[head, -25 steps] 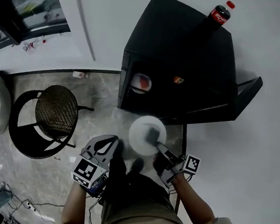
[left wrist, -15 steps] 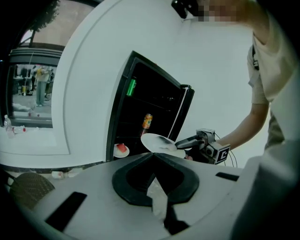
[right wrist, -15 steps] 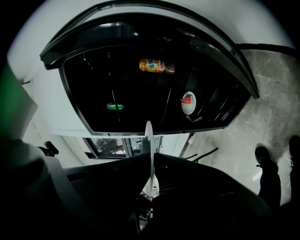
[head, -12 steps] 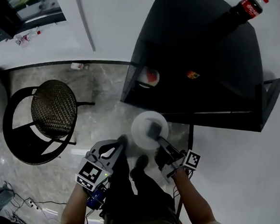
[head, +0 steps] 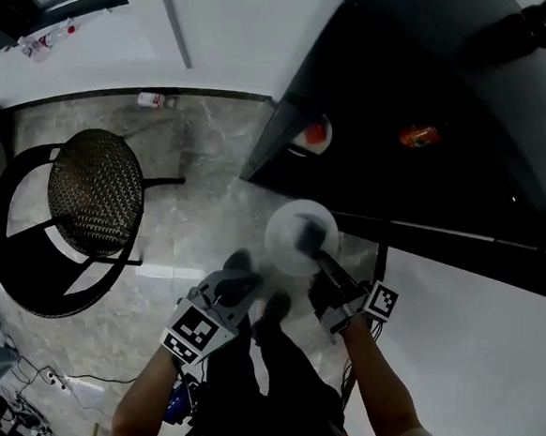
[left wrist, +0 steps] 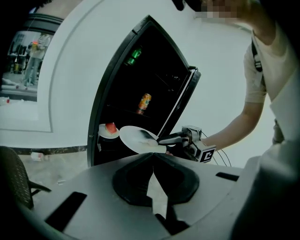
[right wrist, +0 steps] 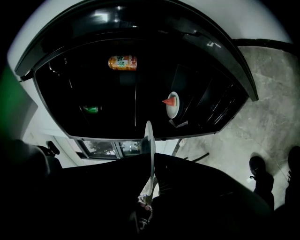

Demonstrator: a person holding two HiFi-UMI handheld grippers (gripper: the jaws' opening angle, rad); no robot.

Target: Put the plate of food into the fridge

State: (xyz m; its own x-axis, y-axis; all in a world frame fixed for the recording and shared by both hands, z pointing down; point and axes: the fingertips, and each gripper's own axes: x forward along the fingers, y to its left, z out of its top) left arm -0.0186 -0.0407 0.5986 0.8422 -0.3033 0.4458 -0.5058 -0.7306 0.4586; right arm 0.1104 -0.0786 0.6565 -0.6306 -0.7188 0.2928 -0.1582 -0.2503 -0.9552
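While the plate [head: 285, 242] hangs before the open fridge [head: 433, 93], rim grasped by right gripper [head: 313, 251] fingers | left gripper [left wrist: 152, 161]: fingers clenched, empty | step: approach | next: keep plate level, push inward, then release

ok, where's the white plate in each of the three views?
Head view: plate at centre, just below the black fridge.
Left gripper view: plate just left of centre, a tilted disc at the fridge opening.
Right gripper view: plate at lower centre, edge-on between the tool's jaws.
Shared landmark: the orange can inside the fridge.
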